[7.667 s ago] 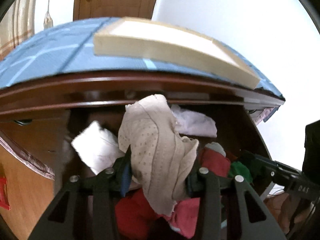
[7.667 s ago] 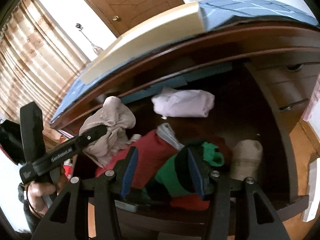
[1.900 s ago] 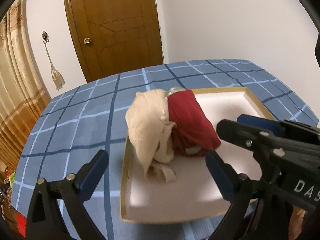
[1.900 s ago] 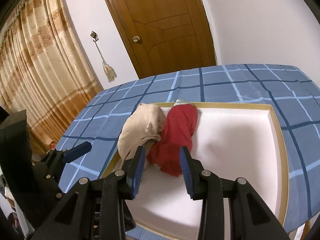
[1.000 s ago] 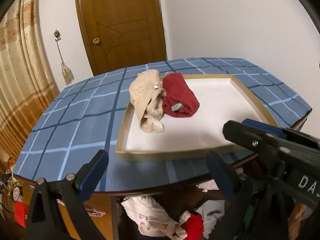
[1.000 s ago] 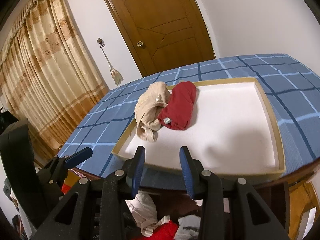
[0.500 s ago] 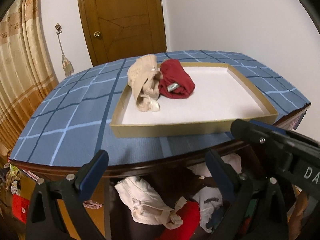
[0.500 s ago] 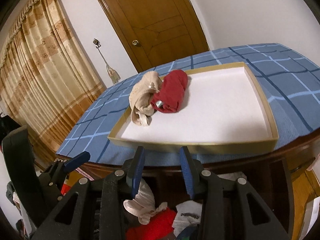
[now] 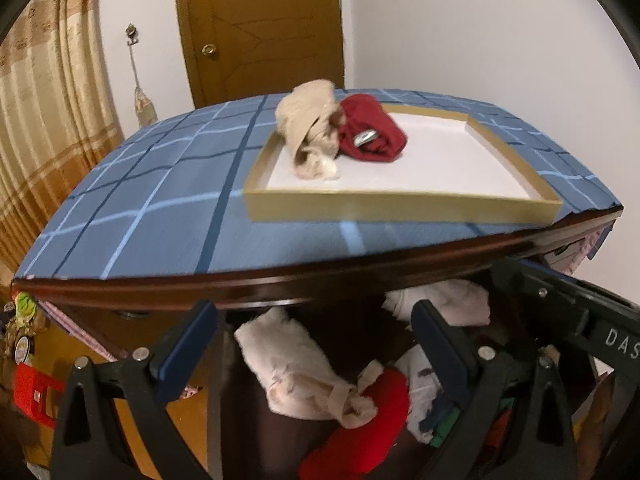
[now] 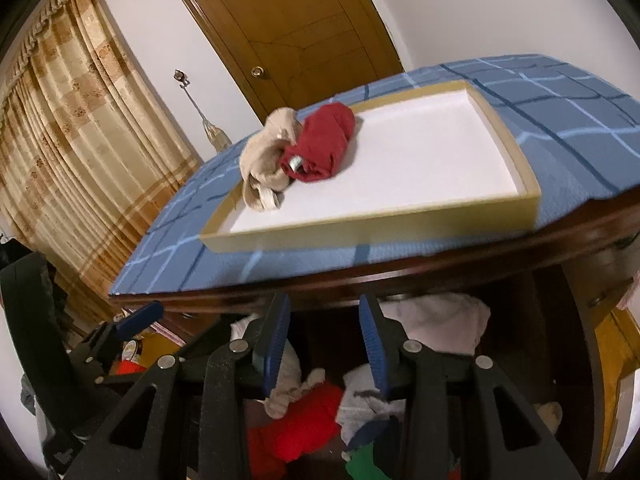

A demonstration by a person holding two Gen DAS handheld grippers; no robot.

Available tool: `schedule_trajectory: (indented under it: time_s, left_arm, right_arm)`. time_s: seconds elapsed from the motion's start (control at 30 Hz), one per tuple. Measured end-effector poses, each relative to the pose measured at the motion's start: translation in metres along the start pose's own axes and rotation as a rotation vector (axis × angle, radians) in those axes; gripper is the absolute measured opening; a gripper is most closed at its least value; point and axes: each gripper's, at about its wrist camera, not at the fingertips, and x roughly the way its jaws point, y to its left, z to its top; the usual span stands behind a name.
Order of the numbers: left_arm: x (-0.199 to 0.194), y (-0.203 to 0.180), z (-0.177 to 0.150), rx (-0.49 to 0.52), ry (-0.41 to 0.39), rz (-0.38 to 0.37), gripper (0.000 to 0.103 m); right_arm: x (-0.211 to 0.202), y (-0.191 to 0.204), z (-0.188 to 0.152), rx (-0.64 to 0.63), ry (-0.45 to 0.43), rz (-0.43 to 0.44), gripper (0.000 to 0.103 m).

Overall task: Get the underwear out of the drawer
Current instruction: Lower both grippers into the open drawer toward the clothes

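The open drawer (image 9: 248, 420) below the table edge holds a heap of underwear: a pale pink piece (image 9: 296, 368), a red piece (image 9: 364, 420) and a white piece (image 9: 440, 304). My left gripper (image 9: 314, 312) hangs open in front of it with nothing between its fingers. In the right wrist view the white piece (image 10: 440, 320) and the red piece (image 10: 300, 420) lie below my right gripper (image 10: 323, 308), which is open partway and empty. On the table, a beige piece (image 9: 308, 128) and a dark red piece (image 9: 372, 132) lie in the gold-rimmed tray (image 9: 400, 208).
A blue checked cloth (image 9: 160, 200) covers the table, whose dark wooden edge (image 9: 280, 280) overhangs the drawer. A wooden door (image 9: 260, 28) and a beige curtain (image 10: 80, 140) stand behind. Each gripper shows at the side of the other's view.
Both grippers have sunk from above the tabletop to the level of the drawer. The tray now appears higher and farther back, and the drawer's heap fills the lower part of both views.
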Motion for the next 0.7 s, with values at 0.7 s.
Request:
schedule_trajectory:
  time_s: [0.7]
  left_arm:
    - [0.034, 0.032, -0.052, -0.14, 0.179, -0.003, 0.094]
  right_arm:
    - [0.036, 0.004, -0.065, -0.034, 0.188, 0.012, 0.039]
